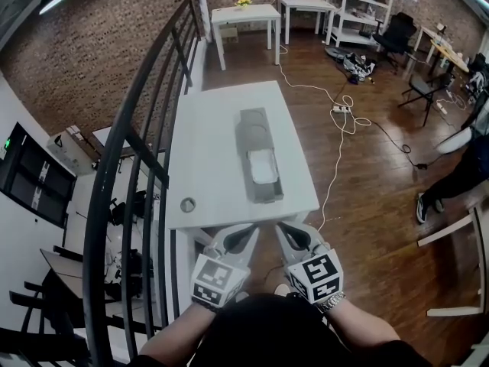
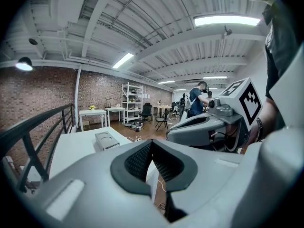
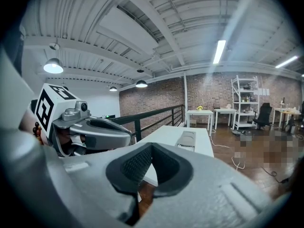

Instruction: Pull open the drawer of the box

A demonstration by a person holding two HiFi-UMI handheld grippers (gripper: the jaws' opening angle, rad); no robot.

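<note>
Table (image 1: 214, 144): white, long axis running 12 to 6 from the person.

Box (image 1: 252, 128): grey, mid-table, lying along that axis.

Drawer (image 1: 263, 176): looks to stand out of the box's 6 o'clock end with its white inside showing, so it seems to lie as the task wants. Can't tell whether it is at full travel.

Left gripper (image 1: 248, 232), right gripper (image 1: 286, 232): side by side off the table's 6 o'clock edge, apart from the drawer. Both claws are pressed together at the tips with nothing between.

Judgement: no pull is in hand. Any further draw would need a straight line toward 6 with the box body pinned, since a light box would likely slide along.

Disc (image 1: 187, 203): small, round, at the box's 8 o'clock.
</note>
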